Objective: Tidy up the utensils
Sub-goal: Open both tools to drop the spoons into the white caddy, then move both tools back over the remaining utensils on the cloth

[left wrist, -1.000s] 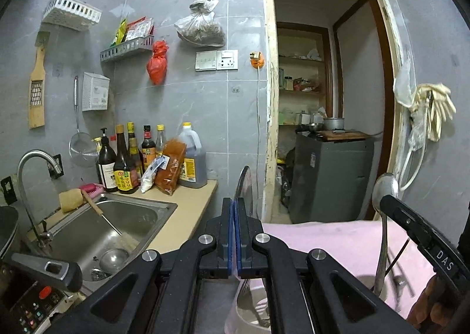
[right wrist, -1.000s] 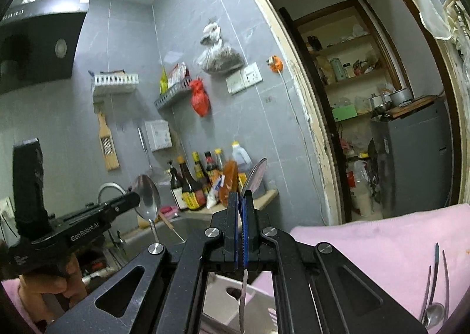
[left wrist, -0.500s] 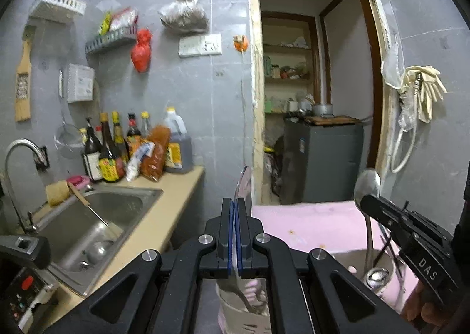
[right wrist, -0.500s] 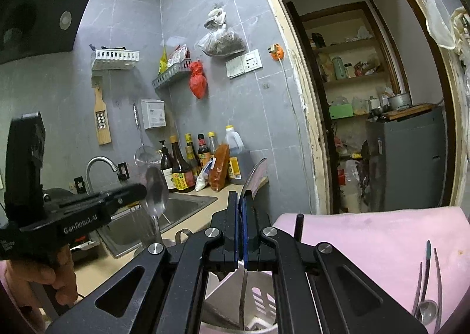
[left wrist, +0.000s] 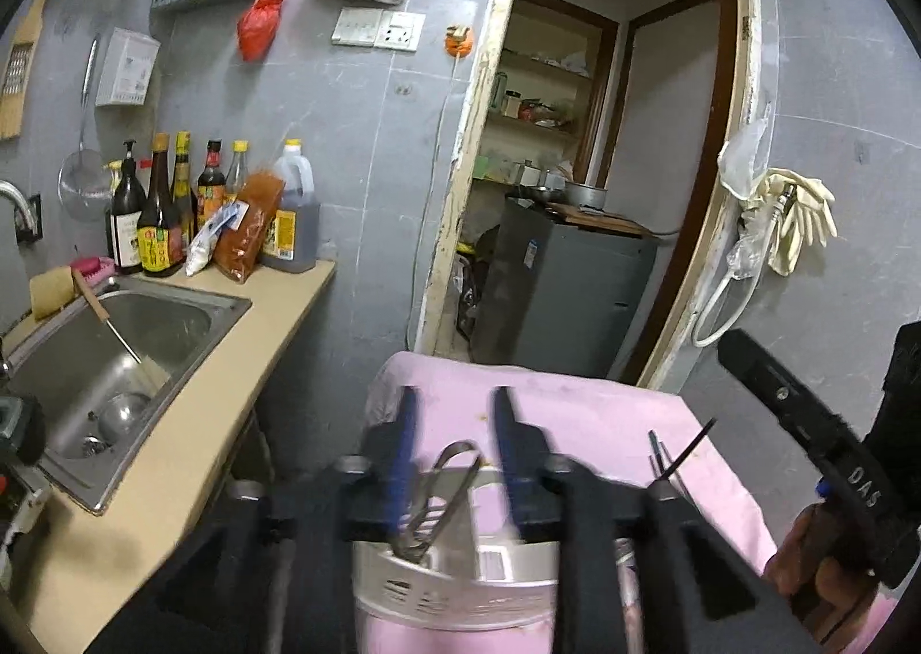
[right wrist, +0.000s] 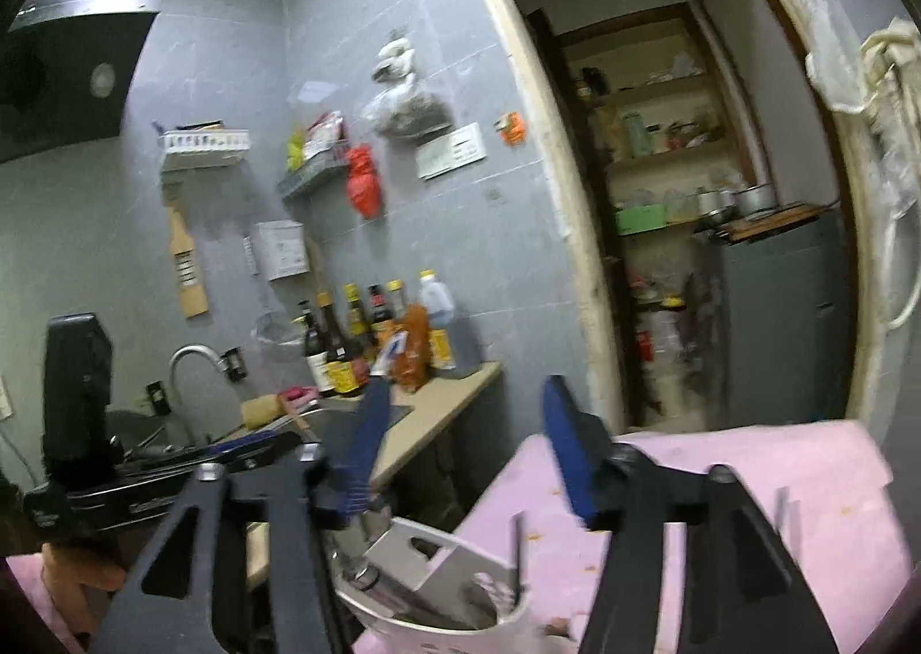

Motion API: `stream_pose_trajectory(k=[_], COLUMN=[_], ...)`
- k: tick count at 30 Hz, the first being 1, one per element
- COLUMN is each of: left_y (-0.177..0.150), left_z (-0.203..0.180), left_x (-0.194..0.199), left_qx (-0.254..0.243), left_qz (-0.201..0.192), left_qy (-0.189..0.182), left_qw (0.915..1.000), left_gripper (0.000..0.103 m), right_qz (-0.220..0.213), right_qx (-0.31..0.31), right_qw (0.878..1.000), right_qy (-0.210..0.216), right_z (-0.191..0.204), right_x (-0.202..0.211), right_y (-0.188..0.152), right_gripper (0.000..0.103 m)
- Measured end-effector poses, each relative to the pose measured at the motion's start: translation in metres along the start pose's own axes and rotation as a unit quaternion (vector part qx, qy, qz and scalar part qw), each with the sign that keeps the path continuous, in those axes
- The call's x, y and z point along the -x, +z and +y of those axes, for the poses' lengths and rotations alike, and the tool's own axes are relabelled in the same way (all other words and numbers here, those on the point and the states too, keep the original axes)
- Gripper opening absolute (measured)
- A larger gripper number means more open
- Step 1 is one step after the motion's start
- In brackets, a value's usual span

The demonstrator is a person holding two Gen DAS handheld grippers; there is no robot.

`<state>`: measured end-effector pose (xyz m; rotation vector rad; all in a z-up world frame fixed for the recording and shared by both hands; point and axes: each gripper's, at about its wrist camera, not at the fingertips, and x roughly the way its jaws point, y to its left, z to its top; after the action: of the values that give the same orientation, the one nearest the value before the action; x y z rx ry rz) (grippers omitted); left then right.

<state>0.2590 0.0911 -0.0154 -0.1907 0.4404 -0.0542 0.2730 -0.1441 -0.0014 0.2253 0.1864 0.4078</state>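
Left wrist view: you are holding the left gripper [left wrist: 452, 424] spread wide and gripping nothing, its blue fingers [left wrist: 406, 441] straddling the white utensil holder [left wrist: 460, 596] at 6 o'clock, where metal utensil handles [left wrist: 443, 493] are leaning inside. The holder is sitting on the pink cloth [left wrist: 604, 424]. Your right gripper [right wrist: 466, 441] is likewise gaping empty above the same holder [right wrist: 437, 585], with the sink [left wrist: 115, 354] lying at 9 o'clock.
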Motion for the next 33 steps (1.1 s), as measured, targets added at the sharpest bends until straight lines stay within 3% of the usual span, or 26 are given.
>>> stream_pose_trajectory(k=[2,5,9,12,17,24,33], left_y=[0.009,0.021,0.028,0.028,0.022,0.004,-0.016], left_z=[-0.012,-0.034,-0.068,-0.093,-0.141,-0.197,-0.243], left_x=[0.008,0.018,0.024,0.025,0.017,-0.007,-0.044], left_qx=[0.002,0.007,-0.004,-0.012,-0.037,-0.067,-0.103], left_qz=[-0.010,-0.021,-0.038,-0.052,-0.064,-0.057,-0.025], left_qy=[0.001,0.005,0.026,0.043,0.048,0.036,0.037], left_qw=[0.9999,0.9997,0.9990,0.9976,0.9961,0.9955,0.9936], left_gripper=[0.052,0.071,0.093,0.101,0.102,0.102,0.102], right_qz=[-0.003,-0.002,0.001,-0.002,-0.009,-0.005,0.042], right_qx=[0.005,0.014,0.026,0.043,0.074,0.082,0.076], right_qw=[1.000,0.998,0.993,0.988,0.978,0.974,0.965], right_qy=[-0.024,-0.067,-0.116,-0.150,-0.193,-0.213,-0.247], right_z=[-0.005,-0.018,-0.043,-0.060,-0.095,-0.132,-0.184], right_x=[0.011,0.032,0.058,0.071,0.096,0.114,0.105], right_y=[0.013,0.032,0.051,0.061,0.064,0.062,0.037], right_gripper=[0.080,0.095,0.102,0.102,0.102,0.102,0.101])
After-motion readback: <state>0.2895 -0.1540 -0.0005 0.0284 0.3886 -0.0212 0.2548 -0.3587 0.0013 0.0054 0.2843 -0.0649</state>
